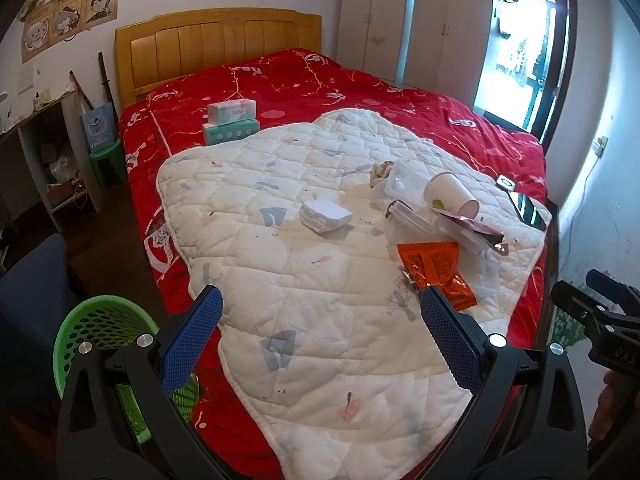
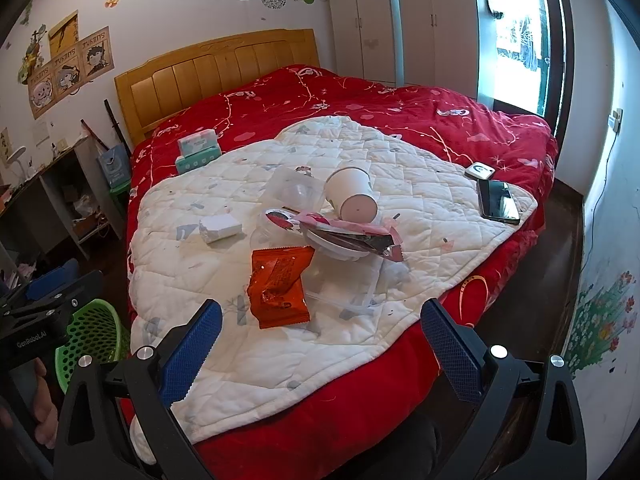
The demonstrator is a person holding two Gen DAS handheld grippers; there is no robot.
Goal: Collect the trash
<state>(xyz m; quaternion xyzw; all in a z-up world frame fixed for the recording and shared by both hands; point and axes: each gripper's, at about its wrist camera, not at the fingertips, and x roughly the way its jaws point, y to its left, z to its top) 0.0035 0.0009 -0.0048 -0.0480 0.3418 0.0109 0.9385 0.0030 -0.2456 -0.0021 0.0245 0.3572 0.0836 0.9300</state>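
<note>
Trash lies on a white quilted pad point(image 1: 312, 264) on a red bed: an orange snack wrapper point(image 1: 438, 270) point(image 2: 280, 286), a tipped paper cup point(image 1: 450, 198) point(image 2: 354, 196), a pink wrapper point(image 2: 340, 230), clear plastic packaging point(image 1: 404, 184) point(image 2: 296, 190) and a white crumpled tissue block point(image 1: 326, 216) point(image 2: 220, 229). A green mesh basket point(image 1: 96, 328) point(image 2: 90, 334) stands on the floor at the bed's left. My left gripper point(image 1: 320, 312) is open and empty above the pad's near part. My right gripper point(image 2: 320, 320) is open and empty, just short of the orange wrapper.
Two tissue packs point(image 1: 230, 122) point(image 2: 198, 154) sit near the headboard. A phone point(image 2: 498, 200) and a small white device point(image 2: 480, 171) lie at the pad's right corner. Shelves point(image 1: 44, 160) stand left, a wardrobe point(image 1: 412, 20) and bright doorway at the back.
</note>
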